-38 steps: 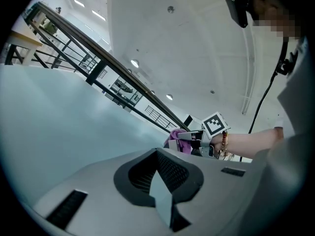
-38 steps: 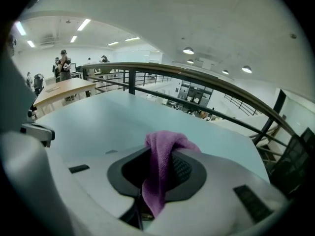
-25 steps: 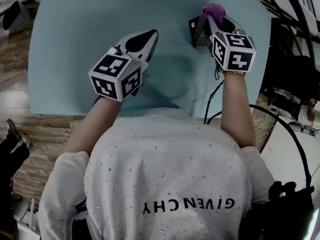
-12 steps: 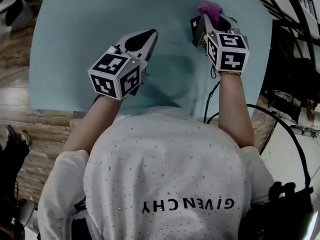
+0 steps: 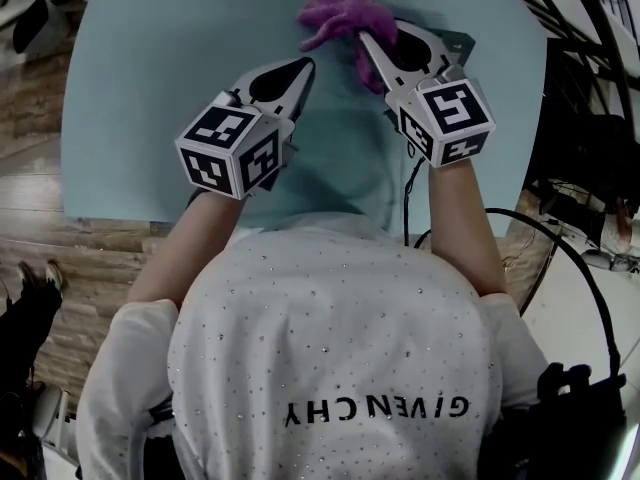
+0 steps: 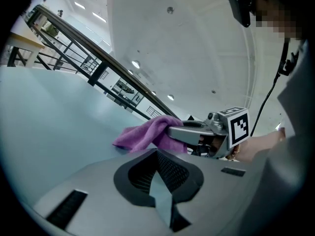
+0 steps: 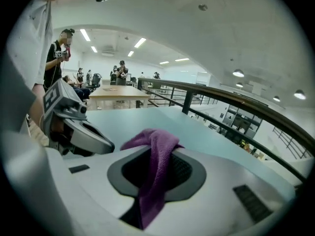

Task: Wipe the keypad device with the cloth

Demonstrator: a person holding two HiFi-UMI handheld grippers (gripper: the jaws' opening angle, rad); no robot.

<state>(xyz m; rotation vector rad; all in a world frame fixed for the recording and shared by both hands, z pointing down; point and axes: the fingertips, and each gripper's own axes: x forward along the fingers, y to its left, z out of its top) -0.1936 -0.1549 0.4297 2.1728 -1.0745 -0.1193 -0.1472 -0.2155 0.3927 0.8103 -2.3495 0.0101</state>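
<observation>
Two hand-held grippers hang over the pale blue surface (image 5: 150, 88): the nearer, left hand-held gripper (image 5: 300, 68) has its jaws closed on nothing, while the right hand-held gripper (image 5: 365, 43) pinches a crumpled, waffle-textured purple cloth (image 5: 345, 13) spilling past its tips at the far side.

Pale blue table (image 5: 150, 88); cloth (image 5: 345, 13), cable (image 5: 407, 200) on it.

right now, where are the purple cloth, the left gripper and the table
purple cloth (image 5: 343, 15): head view, middle of the bunched fabric.
left gripper (image 5: 304, 65): head view, the tip where its tongs meet.
table (image 5: 140, 78): head view, bare top on the left side.
</observation>
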